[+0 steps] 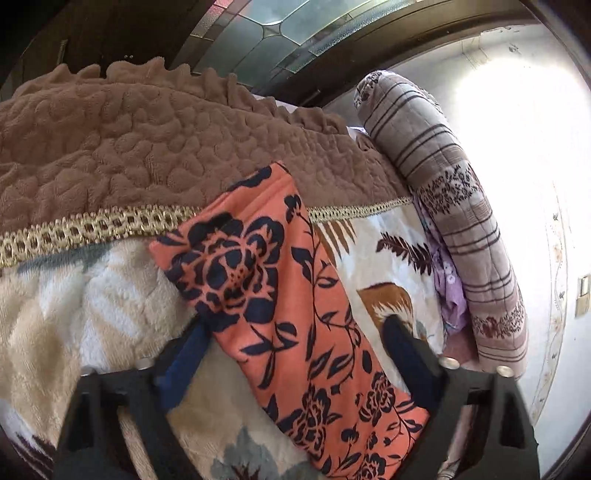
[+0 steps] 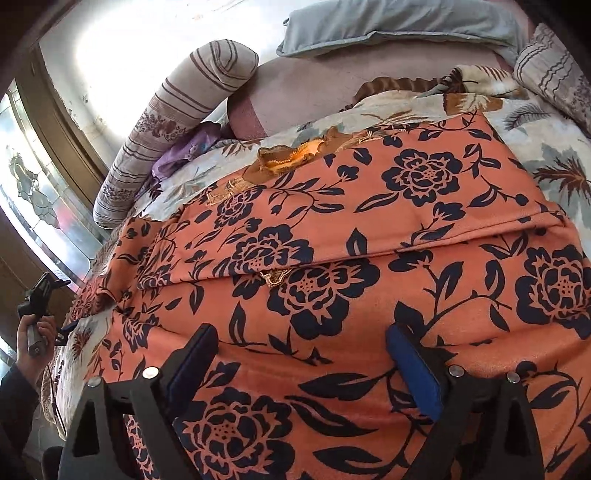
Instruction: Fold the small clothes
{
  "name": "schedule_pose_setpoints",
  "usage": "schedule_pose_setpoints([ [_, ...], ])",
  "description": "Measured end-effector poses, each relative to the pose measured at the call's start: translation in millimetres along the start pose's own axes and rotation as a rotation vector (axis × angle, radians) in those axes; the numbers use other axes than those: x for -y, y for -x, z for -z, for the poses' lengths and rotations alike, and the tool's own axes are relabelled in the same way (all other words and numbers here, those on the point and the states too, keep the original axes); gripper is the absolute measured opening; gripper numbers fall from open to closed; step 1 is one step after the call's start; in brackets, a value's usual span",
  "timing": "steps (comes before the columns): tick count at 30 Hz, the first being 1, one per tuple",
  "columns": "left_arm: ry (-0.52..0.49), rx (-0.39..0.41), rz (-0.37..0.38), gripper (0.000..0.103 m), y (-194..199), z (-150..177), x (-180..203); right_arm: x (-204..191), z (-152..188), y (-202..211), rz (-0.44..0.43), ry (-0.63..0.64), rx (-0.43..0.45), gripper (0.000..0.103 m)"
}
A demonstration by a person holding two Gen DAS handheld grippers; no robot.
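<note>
An orange garment with a dark blue flower print (image 2: pixel 369 258) lies spread on the bed, with a fold line across its middle. My right gripper (image 2: pixel 299 354) is open just above it, fingers wide apart, holding nothing. In the left wrist view a narrow end of the same garment (image 1: pixel 280 280) runs between the fingers of my left gripper (image 1: pixel 295 332), which is open. The left gripper also shows at the far left of the right wrist view (image 2: pixel 44 295), held in a hand by the garment's left end.
A cream leaf-print blanket (image 1: pixel 92 295) covers the bed. A brown quilted blanket with gold trim (image 1: pixel 147 140) lies beyond. A striped bolster (image 2: pixel 166 129), a purple cloth (image 2: pixel 188 151) and a grey pillow (image 2: pixel 388 26) lie near the wall.
</note>
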State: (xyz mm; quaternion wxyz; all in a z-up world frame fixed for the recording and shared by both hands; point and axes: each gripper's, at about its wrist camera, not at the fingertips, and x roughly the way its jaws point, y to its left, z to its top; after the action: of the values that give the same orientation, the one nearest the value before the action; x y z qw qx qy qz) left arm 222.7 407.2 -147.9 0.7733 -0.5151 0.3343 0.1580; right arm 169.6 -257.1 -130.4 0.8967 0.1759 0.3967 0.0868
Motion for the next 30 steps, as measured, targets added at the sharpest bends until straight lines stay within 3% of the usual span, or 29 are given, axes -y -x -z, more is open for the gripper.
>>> schedule_pose_setpoints([
  [2,0.023,-0.013,-0.042,0.034,-6.8,-6.5,-6.3,0.0,-0.3,-0.8,0.002,0.001,0.000,0.095],
  [4,0.042,-0.029,-0.091,0.009,-10.4,-12.4,-14.6,0.1,-0.2,-1.1,0.002,0.001,-0.001,0.095],
  [5,0.047,-0.033,-0.082,0.009,-10.5,-14.4,-15.5,0.1,-0.1,-0.9,0.002,0.001,-0.002,0.095],
  [7,-0.022,-0.008,-0.133,0.008,-3.4,-14.1,-2.0,0.0,0.6,-0.8,0.002,0.001,-0.001,0.095],
  [10,-0.248,0.093,-0.161,0.008,25.6,2.9,57.9,1.3,1.3,0.9,-0.010,-0.008,0.004,0.095],
  [14,-0.541,0.187,-0.035,0.008,74.4,56.2,171.2,4.4,1.8,0.9,-0.037,-0.028,0.014,0.095],
  [17,-0.736,0.194,0.116,0.008,104.1,123.8,256.4,7.0,1.3,1.3,-0.056,-0.043,0.020,0.095],
  [20,-0.879,0.127,0.259,0.008,112.6,205.3,323.8,9.0,1.3,2.5,-0.071,-0.055,0.026,0.095],
  [24,-1.027,-0.020,0.387,0.008,96.3,318.8,377.6,13.1,1.3,3.6,-0.098,-0.075,0.035,0.095],
  [27,-1.124,-0.187,0.392,0.011,60.0,398.9,388.6,19.5,1.8,6.5,-0.136,-0.105,0.049,0.094],
  [30,-1.245,-0.340,0.225,0.047,16.6,452.0,359.6,26.5,1.4,9.7,-0.181,-0.142,0.064,0.094],
])
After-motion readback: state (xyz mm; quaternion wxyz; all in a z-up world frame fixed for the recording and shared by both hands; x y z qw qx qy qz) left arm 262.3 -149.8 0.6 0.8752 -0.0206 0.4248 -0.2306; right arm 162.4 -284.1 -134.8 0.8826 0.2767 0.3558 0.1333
